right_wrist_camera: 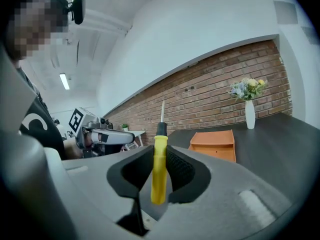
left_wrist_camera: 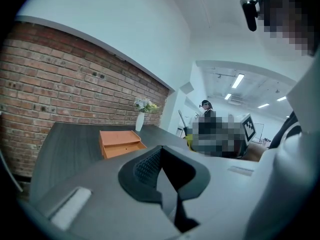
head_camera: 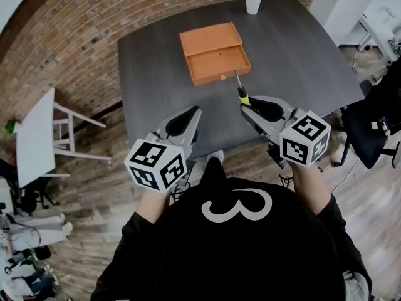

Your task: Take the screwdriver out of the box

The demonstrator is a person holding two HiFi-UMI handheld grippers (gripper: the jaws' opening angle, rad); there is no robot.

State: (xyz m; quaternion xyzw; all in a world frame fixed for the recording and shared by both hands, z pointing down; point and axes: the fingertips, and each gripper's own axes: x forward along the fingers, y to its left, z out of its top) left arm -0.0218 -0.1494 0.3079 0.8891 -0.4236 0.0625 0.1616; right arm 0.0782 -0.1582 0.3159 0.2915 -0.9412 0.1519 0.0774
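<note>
By the near edge of the table [head_camera: 301, 55], right gripper [head_camera: 247, 107] clamped on the screwdriver [head_camera: 240, 88] by its handle; tip toward the box [head_camera: 215, 53]. Left gripper [head_camera: 191, 115] alongside, jaws together, empty.

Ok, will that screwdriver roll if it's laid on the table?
Probably: the screwdriver has a round, smooth-looking handle. It seems stiff and light, upright in the jaws of the right gripper. The flat table would hardly stop it.

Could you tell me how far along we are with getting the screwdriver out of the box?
Done: the screwdriver is out of the box, whose drawer stands open. In hand: the right gripper is shut on its yellow handle, clear of the box. The left gripper is shut and empty. Left: perhaps setting it down.
</note>
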